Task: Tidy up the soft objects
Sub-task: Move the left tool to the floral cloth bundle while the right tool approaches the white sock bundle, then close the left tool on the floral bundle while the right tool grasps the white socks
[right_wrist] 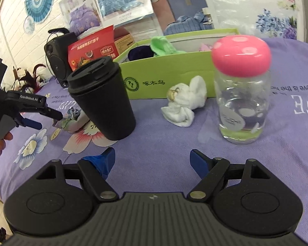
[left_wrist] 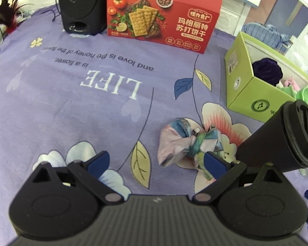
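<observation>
Both our tongs, left point(left_wrist: 156, 162) and right point(right_wrist: 152, 162), gape empty; the knotted scarf point(left_wrist: 186, 141), lower centre, awaits the green box point(left_wrist: 254, 94).

Lime-green box point(right_wrist: 174, 73), blk cup point(right_wrist: 102, 100).

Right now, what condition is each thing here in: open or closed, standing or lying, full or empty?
Left gripper: open, empty.
Right gripper: open, empty.
Green box: open, soft things inside.
Black cup: upright, lid on.
Glass jar: upright, pink lid on, looks empty.
White cloth: crumpled beside the box.
Patterned cloth: knotted, lying on the sheet.
Cracker box: standing; top flap up.
</observation>
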The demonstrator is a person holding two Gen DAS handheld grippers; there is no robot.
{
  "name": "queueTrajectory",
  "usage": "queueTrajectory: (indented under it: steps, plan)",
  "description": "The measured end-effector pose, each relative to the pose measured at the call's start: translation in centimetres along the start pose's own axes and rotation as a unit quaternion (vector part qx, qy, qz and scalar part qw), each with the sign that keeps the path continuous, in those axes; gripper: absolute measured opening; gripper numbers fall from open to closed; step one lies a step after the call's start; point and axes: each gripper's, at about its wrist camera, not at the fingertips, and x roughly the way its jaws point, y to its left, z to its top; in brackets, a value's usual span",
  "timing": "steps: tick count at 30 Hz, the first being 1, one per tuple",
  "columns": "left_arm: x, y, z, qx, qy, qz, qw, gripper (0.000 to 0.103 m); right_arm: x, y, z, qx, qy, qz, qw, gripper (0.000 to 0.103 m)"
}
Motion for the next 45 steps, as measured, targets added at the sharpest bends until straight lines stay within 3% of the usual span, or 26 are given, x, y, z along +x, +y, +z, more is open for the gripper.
queueTrajectory:
  steps: [5,10,15,19,27,32,37,45]
  plan:
    - [-0.1,-0.2,-0.2,0.003,0.002,0.007,1.0,0.098,0.1,0.0,0.4,-0.002,-0.008,0.003,1.0,0.066]
    - [-0.1,0.1,-0.3,0.002,0.0,0.006,1.0,0.098,1.8,1.4,1.9,-0.047,-0.021,-0.012,0.999,0.066]
    - [0.4,-0.3,-0.1,0.021,-0.001,-0.008,0.9997,0.098,4.4,1.7,2.8,-0.028,-0.05,-0.084,0.995,0.066]
    - [1.1,-1.3,-0.1,0.064,0.01,-0.034,0.9973,0.098,6.3,2.5,3.0,-0.005,-0.046,-0.131,0.99,0.066]
    - [2.0,-2.8,1.2,0.171,0.027,-0.118,0.9777,0.098,7.3,3.7,2.6,0.051,-0.062,-0.205,0.976,0.067]
    - [3.8,-4.1,2.0,0.227,0.019,-0.1,0.9686,0.098,8.2,3.8,3.3,0.061,-0.055,-0.217,0.973,0.067]
    - [5.0,-4.4,1.9,0.272,0.028,-0.115,0.9551,0.098,8.5,3.2,4.0,0.077,-0.056,-0.232,0.968,0.067]
    - [6.3,-4.5,1.1,0.299,0.021,-0.111,0.9476,0.098,10.6,1.7,4.5,0.121,-0.036,-0.236,0.964,0.069]
